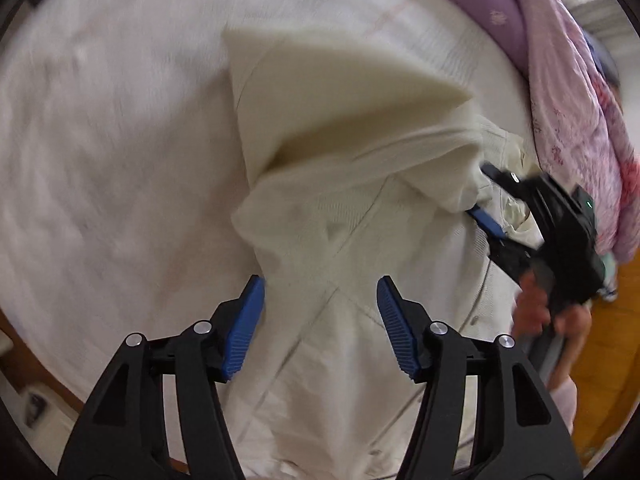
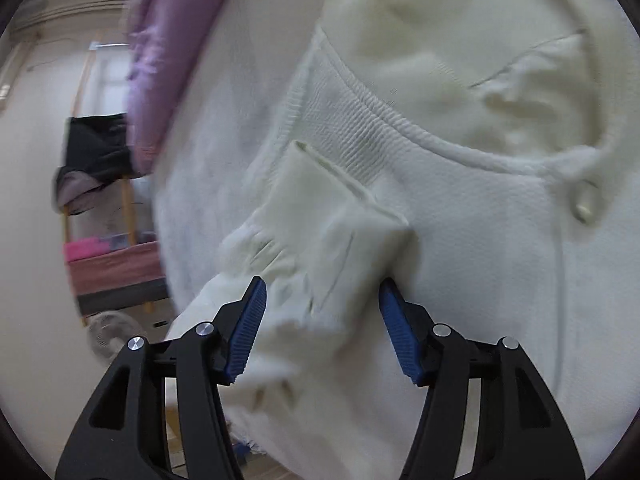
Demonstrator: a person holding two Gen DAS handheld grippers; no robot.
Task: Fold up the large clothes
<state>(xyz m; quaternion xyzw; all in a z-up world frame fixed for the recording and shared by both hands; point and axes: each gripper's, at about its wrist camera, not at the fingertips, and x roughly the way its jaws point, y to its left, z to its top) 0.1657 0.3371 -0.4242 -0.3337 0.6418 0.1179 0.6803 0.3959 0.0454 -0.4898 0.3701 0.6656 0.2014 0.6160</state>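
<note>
We spread a cream sweater (image 1: 360,184) on the white bed sheet (image 1: 100,140), both grippers released.

Our left gripper (image 1: 320,320) hangs over the sweater's lower folds, pads parted, cloth below them untouched. Our right gripper (image 2: 322,328) straddles the ribbed cuff (image 2: 320,240) beside the sweater's collar (image 2: 400,120), pads not pressing it. A purple quilt (image 1: 560,100) lies beyond the sweater.

Both wrist views look steeply down, close over the same cream garment (image 1: 360,168) (image 2: 460,240).
</note>
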